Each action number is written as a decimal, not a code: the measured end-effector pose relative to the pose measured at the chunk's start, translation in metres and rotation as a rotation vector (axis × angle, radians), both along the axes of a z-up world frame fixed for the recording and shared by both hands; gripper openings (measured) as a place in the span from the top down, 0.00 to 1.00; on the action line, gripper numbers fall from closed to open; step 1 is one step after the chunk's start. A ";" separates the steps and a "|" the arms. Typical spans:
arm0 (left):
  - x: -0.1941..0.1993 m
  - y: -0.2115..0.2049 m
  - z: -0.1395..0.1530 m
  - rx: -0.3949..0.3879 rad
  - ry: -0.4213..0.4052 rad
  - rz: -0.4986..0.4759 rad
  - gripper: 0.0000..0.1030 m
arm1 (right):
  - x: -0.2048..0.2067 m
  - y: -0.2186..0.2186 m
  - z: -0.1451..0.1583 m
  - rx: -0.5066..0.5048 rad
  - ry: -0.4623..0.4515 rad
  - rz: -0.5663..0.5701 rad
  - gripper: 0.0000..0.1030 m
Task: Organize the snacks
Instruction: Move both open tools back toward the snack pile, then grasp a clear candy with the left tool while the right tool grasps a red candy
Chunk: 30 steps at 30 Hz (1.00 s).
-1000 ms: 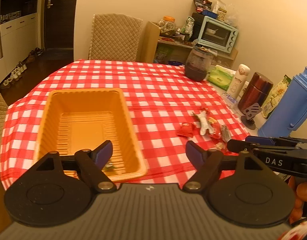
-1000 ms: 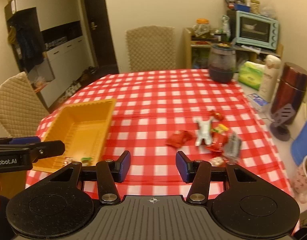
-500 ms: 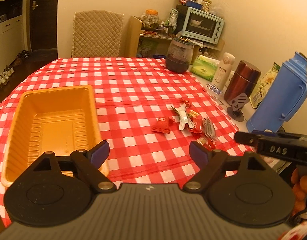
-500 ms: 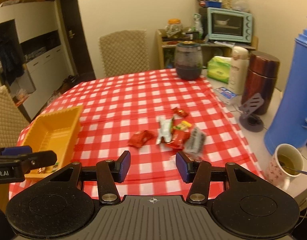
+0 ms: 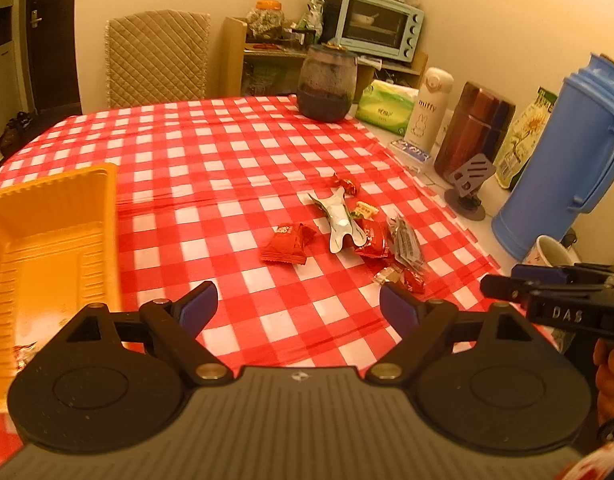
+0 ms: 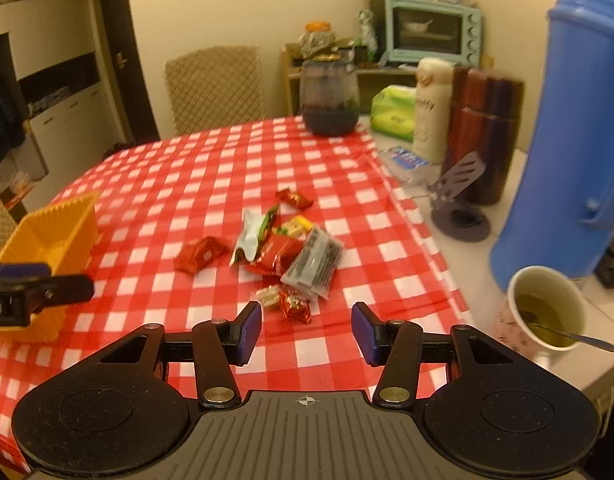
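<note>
Open checked tablecloth (image 5: 235,160) lies between the yellow tray (image 5: 47,240) at left and the snack pile (image 6: 283,248). Right of the pile, a blue thermos (image 6: 567,140), cup (image 6: 547,308), phone stand (image 6: 459,200) and brown flask (image 6: 483,132) crowd the table edge.

Two wrist views, angled down over table, sharing snack pile (image 5: 355,236) (image 6: 283,248)

A home dining room, probably. A checked tablecloth (image 5: 235,152), quilted chair (image 5: 157,58), toaster oven (image 5: 377,24) and thermos (image 5: 563,160) show it.
</note>
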<state>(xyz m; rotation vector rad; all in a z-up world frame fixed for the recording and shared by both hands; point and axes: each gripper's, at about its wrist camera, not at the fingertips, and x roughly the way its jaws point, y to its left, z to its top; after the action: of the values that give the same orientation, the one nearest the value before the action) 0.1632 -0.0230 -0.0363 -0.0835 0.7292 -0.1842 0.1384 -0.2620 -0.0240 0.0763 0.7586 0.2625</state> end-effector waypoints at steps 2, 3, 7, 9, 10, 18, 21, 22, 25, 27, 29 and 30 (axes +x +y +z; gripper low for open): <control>0.010 -0.004 -0.009 0.013 -0.002 -0.009 0.15 | 0.008 0.001 -0.012 0.008 0.007 0.025 0.51; 0.014 -0.005 -0.014 0.017 0.000 -0.013 0.15 | 0.012 0.003 -0.018 0.008 0.007 0.036 0.51; 0.033 -0.011 -0.033 0.034 0.019 -0.039 0.15 | 0.030 0.009 -0.038 0.005 0.004 0.074 0.51; 0.042 -0.014 -0.041 0.045 0.032 -0.050 0.15 | 0.037 0.013 -0.047 -0.005 0.000 0.090 0.51; 0.045 -0.015 -0.044 0.049 0.037 -0.056 0.15 | 0.042 0.015 -0.051 -0.009 -0.001 0.098 0.52; 0.067 -0.027 -0.067 0.049 0.058 -0.105 0.16 | 0.063 0.029 -0.076 -0.071 0.000 0.125 0.66; 0.071 -0.033 -0.071 0.036 0.060 -0.142 0.16 | 0.062 0.028 -0.078 -0.088 -0.015 0.120 0.80; 0.073 -0.036 -0.072 0.037 0.060 -0.159 0.17 | 0.060 0.026 -0.077 -0.082 -0.020 0.112 0.80; 0.076 -0.049 -0.074 0.048 0.050 -0.227 0.22 | 0.054 0.016 -0.074 -0.061 -0.021 0.077 0.81; 0.078 -0.061 -0.075 0.065 0.033 -0.272 0.25 | 0.049 0.007 -0.071 -0.043 -0.019 0.046 0.81; 0.081 -0.072 -0.077 0.083 0.014 -0.322 0.29 | 0.044 -0.002 -0.068 -0.029 -0.014 0.012 0.81; 0.082 -0.079 -0.079 0.095 0.006 -0.347 0.33 | 0.042 -0.007 -0.067 -0.023 -0.009 -0.003 0.81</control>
<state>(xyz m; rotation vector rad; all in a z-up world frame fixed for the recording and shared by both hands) 0.2451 -0.1018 -0.1156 0.1342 0.7542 -0.4806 0.1806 -0.2689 -0.0914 0.0543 0.7520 0.2505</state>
